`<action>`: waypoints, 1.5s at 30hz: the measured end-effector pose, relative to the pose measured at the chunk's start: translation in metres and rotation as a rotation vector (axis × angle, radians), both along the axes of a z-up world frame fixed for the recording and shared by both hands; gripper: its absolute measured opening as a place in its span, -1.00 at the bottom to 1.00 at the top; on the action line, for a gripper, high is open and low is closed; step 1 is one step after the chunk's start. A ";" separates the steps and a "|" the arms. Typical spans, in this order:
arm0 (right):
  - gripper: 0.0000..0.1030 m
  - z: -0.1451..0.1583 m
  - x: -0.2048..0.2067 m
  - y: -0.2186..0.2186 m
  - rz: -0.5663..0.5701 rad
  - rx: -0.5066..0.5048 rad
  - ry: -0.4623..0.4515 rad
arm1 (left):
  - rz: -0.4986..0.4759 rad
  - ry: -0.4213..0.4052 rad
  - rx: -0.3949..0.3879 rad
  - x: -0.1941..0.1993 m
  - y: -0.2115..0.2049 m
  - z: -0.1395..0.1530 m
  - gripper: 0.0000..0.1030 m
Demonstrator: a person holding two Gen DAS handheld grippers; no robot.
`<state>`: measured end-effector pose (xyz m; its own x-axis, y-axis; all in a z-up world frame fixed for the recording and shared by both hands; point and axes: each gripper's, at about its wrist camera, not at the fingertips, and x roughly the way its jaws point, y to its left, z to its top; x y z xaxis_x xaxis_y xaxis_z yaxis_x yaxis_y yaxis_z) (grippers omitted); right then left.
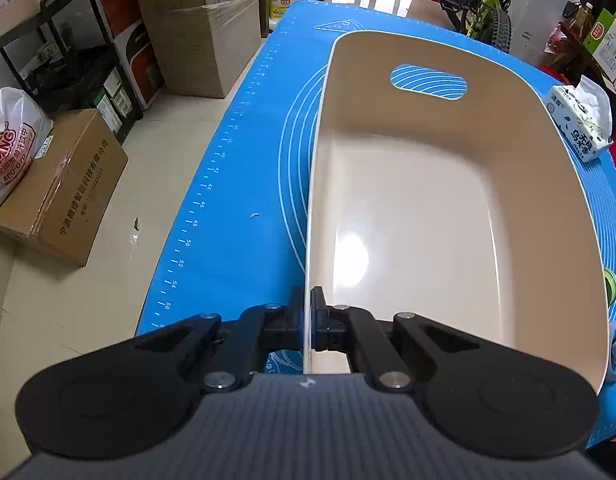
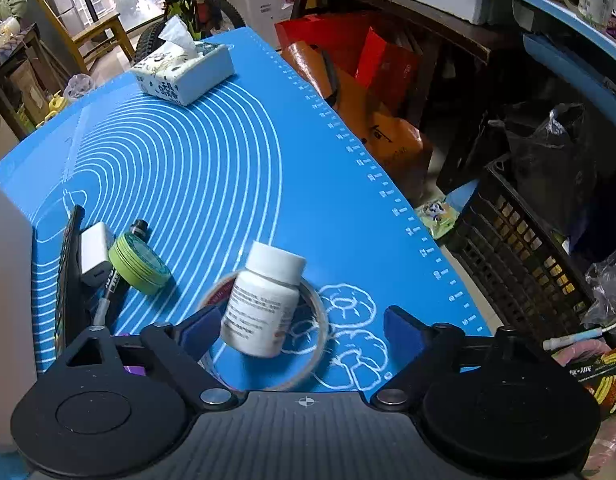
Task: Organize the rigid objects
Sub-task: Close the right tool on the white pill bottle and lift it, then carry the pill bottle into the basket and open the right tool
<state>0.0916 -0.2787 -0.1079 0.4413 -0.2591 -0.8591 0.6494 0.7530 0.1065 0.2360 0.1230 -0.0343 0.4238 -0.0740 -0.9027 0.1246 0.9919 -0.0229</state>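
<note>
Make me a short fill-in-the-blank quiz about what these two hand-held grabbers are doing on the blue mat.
1. The left gripper has its fingers shut on the rim of the cream ____.
2. The white pill bottle sits between the ____ fingers of the right gripper.
3. The bottle stands inside a ring of clear ____.
4. The basket holds ____ so far.

Missing words: basket; open; tape; nothing

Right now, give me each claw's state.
Left claw: shut on the cream bin wall.
Right claw: open around the white pill bottle, not gripping.

Each black hand-held gripper has blue pads, silver screws, a ribbed grey body.
</note>
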 end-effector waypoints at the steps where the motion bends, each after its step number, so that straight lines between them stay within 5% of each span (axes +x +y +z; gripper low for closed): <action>1: 0.67 0.000 0.002 0.002 0.006 -0.012 -0.003 | 0.002 0.000 -0.001 0.000 0.000 0.000 -0.92; 14: -0.10 -0.008 0.015 0.006 0.047 -0.051 -0.064 | 0.001 0.002 -0.006 0.000 -0.001 -0.002 -0.92; 28: -0.13 0.025 -0.016 0.011 0.092 -0.081 -0.209 | 0.008 0.004 -0.009 0.001 -0.002 -0.002 -0.92; 45: -0.13 0.085 0.005 0.059 0.207 -0.122 -0.382 | 0.009 0.007 -0.016 0.000 -0.001 -0.002 -0.93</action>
